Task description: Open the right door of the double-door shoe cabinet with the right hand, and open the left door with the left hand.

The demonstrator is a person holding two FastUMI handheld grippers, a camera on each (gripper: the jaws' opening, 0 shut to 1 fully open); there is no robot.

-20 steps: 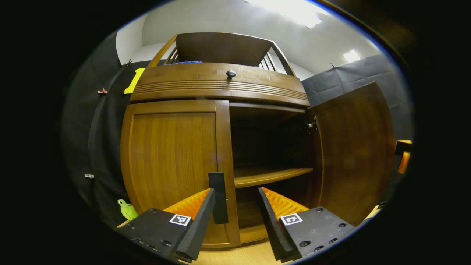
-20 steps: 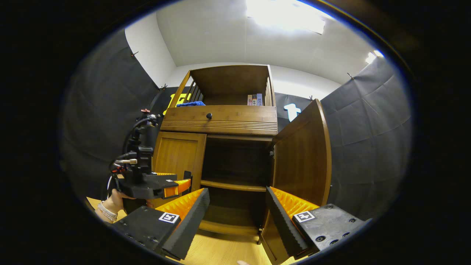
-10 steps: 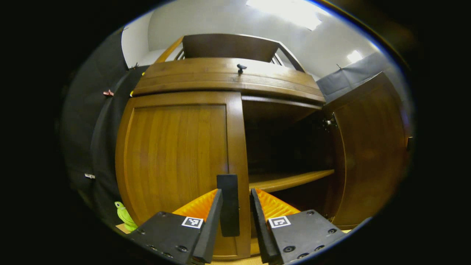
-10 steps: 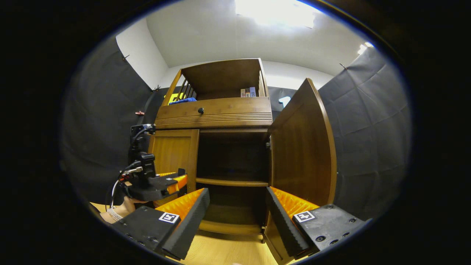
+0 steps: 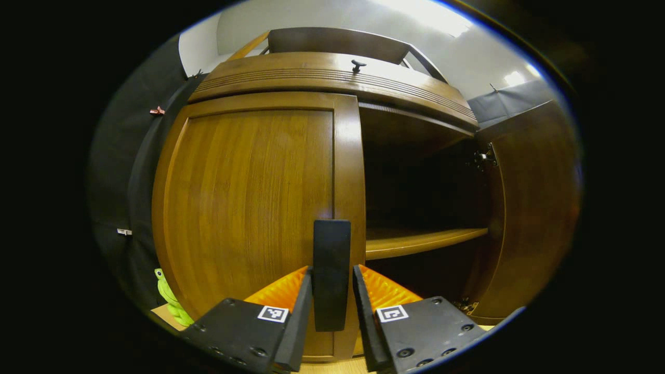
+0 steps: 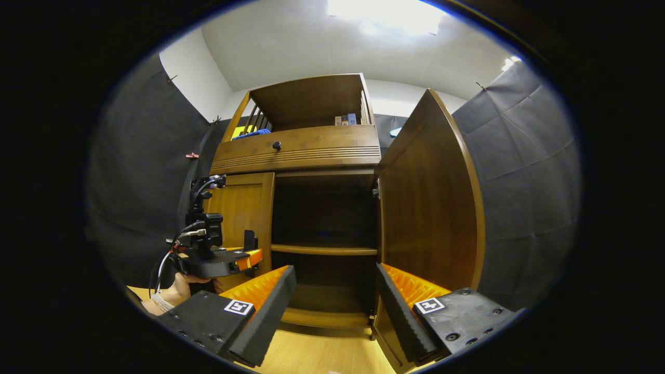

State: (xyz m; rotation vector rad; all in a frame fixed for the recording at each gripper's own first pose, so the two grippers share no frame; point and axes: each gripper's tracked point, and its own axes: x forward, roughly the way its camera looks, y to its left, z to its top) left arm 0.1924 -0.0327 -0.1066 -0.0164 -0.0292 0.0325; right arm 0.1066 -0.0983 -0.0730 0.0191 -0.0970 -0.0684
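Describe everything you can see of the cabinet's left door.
The left door is a framed panel of glossy brown wood with vertical grain. It looks closed, flush under the drawer front. A dark upright handle sits on its inner stile, and the left gripper has its fingers close on either side of it; contact is unclear.

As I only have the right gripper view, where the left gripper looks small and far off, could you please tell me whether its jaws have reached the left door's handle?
Observer: Yes. In the left gripper view the handle stands upright between the jaws of the left gripper, each close beside it. Whether they press on it, I cannot tell.
Operator: Thank you. Has the left door begun to open?
Observer: No, the left door lies closed against the cabinet front.
Operator: Is anything beside that door?
Observer: A small green toy sits by its lower left corner.
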